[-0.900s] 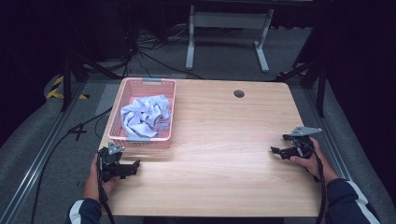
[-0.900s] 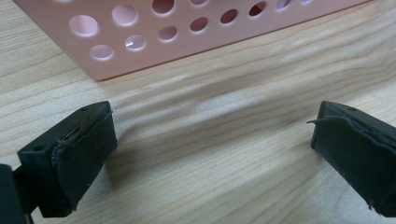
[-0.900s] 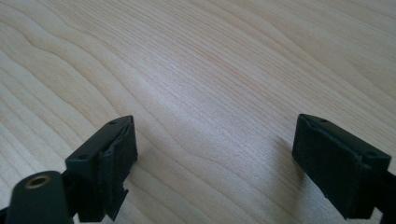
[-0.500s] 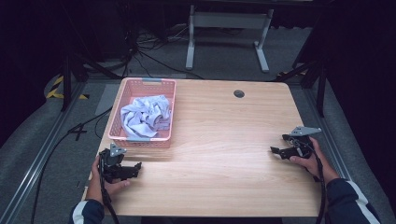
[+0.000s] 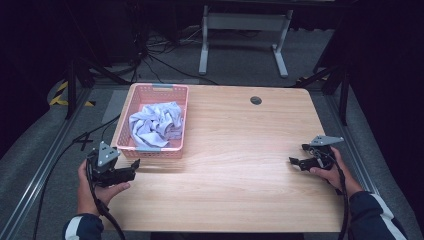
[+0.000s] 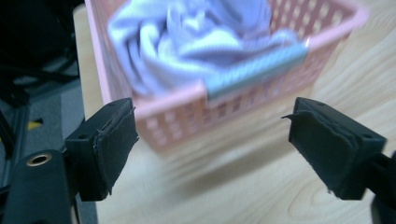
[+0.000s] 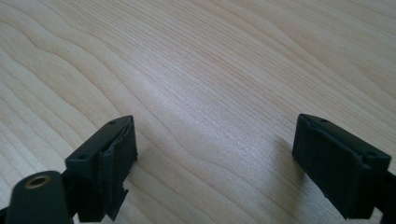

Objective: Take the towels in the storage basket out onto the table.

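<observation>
Left gripper [image 5: 131, 169] shifted lower, pink basket [image 5: 150, 150] ahead, cloth [image 5: 155, 122] inside

In the left gripper view the pink basket [image 6: 187, 100] is blurred and cut off at the top edge. The cloth [image 6: 187, 42] inside it hides the basket's floor. Its folds are too soft to tell apart.

Basket [image 5: 152, 120] left (tabletop [image 5: 240, 150] beyond bare)

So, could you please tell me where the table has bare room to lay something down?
The wood between the pink basket and the right gripper is bare, out to the cable hole. Only the near-left corner is crowded, by basket and left gripper.
</observation>
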